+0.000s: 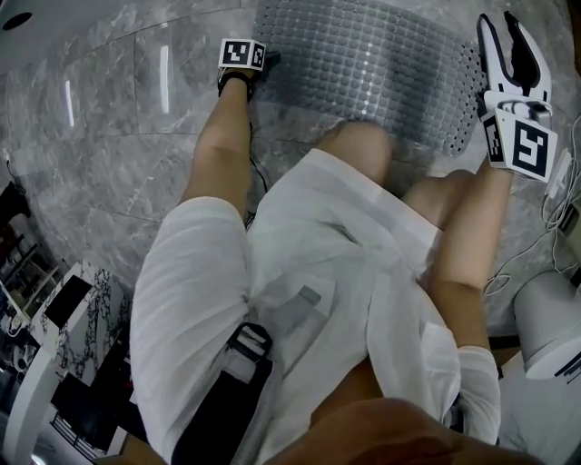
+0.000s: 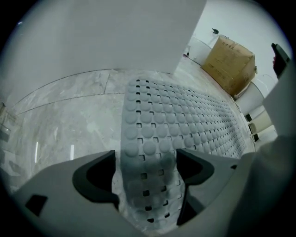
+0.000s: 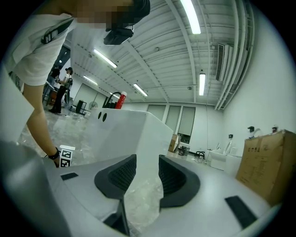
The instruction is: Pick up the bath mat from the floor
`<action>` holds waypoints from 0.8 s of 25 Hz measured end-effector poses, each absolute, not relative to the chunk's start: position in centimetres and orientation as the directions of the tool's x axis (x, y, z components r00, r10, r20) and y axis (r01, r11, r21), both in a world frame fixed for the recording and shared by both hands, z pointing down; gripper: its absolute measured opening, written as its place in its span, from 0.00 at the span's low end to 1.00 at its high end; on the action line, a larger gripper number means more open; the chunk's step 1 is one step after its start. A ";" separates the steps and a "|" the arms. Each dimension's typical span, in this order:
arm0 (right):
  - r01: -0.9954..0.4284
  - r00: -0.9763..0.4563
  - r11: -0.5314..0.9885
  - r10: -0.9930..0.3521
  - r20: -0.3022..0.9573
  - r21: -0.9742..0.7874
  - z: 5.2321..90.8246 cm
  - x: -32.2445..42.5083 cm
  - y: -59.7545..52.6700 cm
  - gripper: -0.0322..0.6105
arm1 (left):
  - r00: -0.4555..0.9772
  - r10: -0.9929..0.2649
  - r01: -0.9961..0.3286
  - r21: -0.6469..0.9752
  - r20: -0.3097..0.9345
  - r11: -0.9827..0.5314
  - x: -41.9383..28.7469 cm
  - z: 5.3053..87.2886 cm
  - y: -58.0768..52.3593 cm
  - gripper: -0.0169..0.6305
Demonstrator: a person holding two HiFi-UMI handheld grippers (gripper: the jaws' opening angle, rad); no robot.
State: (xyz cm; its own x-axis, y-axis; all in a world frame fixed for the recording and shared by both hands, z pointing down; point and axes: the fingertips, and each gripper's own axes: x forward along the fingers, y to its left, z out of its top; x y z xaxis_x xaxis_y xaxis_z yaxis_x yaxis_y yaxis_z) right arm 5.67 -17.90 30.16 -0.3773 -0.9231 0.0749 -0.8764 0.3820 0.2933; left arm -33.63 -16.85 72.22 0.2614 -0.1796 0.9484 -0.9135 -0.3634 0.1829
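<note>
A grey bath mat [image 1: 381, 64] studded with round bumps and square holes lies flat on the marble floor in front of the crouching person. My left gripper [image 1: 263, 62] is down at the mat's left end. In the left gripper view, that end of the mat [image 2: 152, 139] runs between the jaws of the left gripper [image 2: 147, 171]; they stand apart and open, and the pads do not press on it. My right gripper [image 1: 501, 25] is held just off the mat's right edge, jaws open. In the right gripper view the right gripper [image 3: 147, 173] points up into the room with nothing between its pads.
A white wall or panel [image 2: 106, 32] stands behind the mat. A cardboard box [image 2: 229, 65] sits further back on the right. A white rounded fixture [image 1: 549, 327] and loose cables [image 1: 558, 213] are on the person's right. The person's knees overhang the mat's near edge.
</note>
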 end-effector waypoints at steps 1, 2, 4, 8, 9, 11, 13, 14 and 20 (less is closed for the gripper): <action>-0.875 -0.377 0.383 -0.923 0.079 0.295 30.2 5.7 -17.9 0.31 | 0.254 -0.175 -0.916 0.178 0.951 -0.360 -33.8 72.4 -16.8 0.65; -0.875 -0.377 0.384 -0.922 0.081 0.296 30.3 5.7 -17.9 0.31 | 0.243 -0.173 -0.917 0.168 0.954 -0.361 -33.9 72.5 -16.9 0.65; -0.875 -0.375 0.382 -0.923 0.082 0.296 30.3 5.7 -18.1 0.31 | 0.218 -0.177 -0.918 0.140 0.960 -0.371 -33.9 72.5 -17.1 0.65; -0.879 -0.371 0.378 -0.925 0.081 0.291 30.4 5.8 -18.0 0.31 | 0.132 -0.196 -0.935 0.056 0.972 -0.351 -34.3 72.8 -16.9 0.69; -0.879 -0.371 0.378 -0.925 0.081 0.290 30.5 5.9 -18.0 0.31 | 0.111 -0.202 -0.942 0.038 0.973 -0.334 -34.8 72.9 -17.0 0.79; -0.880 -0.372 0.379 -0.925 0.081 0.287 30.6 5.9 -17.9 0.31 | 0.116 -0.208 -0.950 0.048 0.971 -0.307 -35.3 73.1 -17.1 0.83; -0.879 -0.373 0.382 -0.924 0.086 0.285 30.8 6.0 -17.9 0.31 | 0.146 -0.218 -0.951 0.075 0.965 -0.301 -35.3 73.2 -16.8 0.83; -0.879 -0.373 0.382 -0.924 0.088 0.284 30.9 6.0 -17.9 0.31 | 0.152 -0.229 -0.950 0.078 0.962 -0.302 -35.3 73.2 -16.7 0.83; -0.889 -0.359 0.368 -0.929 0.087 0.273 31.3 6.6 -18.3 0.31 | 0.154 -0.244 -0.945 0.071 0.957 -0.319 -34.3 72.8 -16.7 0.73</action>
State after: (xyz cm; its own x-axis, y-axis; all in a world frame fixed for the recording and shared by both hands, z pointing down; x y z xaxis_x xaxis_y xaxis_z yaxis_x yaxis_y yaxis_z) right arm 6.59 -18.33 31.26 -0.3585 -0.9294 0.0873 -0.8886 0.3684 0.2730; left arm -34.31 -16.75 72.78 0.1543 -0.2443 0.9573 -0.9451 -0.3191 0.0709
